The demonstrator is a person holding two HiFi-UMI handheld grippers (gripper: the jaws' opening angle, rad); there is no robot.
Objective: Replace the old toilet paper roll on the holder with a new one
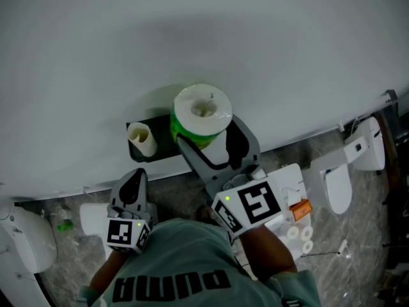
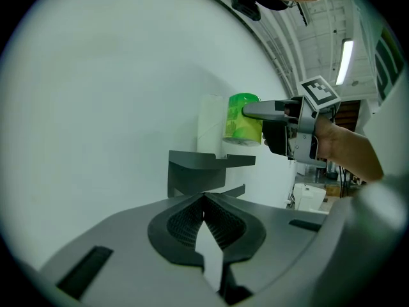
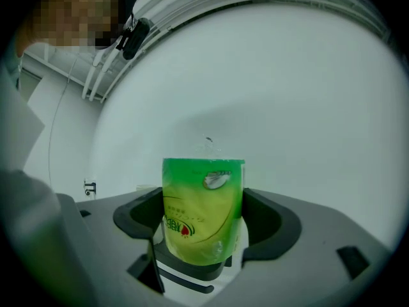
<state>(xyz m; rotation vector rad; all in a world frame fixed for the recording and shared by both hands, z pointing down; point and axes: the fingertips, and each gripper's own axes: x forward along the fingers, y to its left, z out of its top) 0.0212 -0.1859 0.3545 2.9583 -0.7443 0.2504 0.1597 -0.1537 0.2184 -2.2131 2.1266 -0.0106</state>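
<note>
— Where is the new toilet paper roll (image 1: pixel 202 110)?

— Between the jaws of the right gripper (image 1: pixel 211 141). The jaws are spread to the roll's width and press on its two sides. The roll stands upright in a green plastic wrapper (image 3: pixel 203 210), its white top and core open to the head camera.

— And the holder (image 1: pixel 167 147)?

— A dark shelf fixed to the white wall (image 1: pixel 192 37). The wrapped roll is over the shelf's right end. From the left gripper view a thin gap seems to show under it, though I cannot tell for certain.

— Is the old roll off?

— No. The old roll (image 1: pixel 142 139), thin and cream-coloured, stands upright on the shelf's left end, at 9 o'clock from the new one and apart from it.

— The left gripper (image 1: pixel 133 185)?

— At 7 o'clock from the holder, clear of it. Its jaws are pressed together with nothing between them, and they point up toward the shelf.

— Anything else?

— A white toilet (image 1: pixel 337 187) on the speckled floor, at 3 o'clock from the right gripper's marker cube (image 1: pixel 254 204).
</note>
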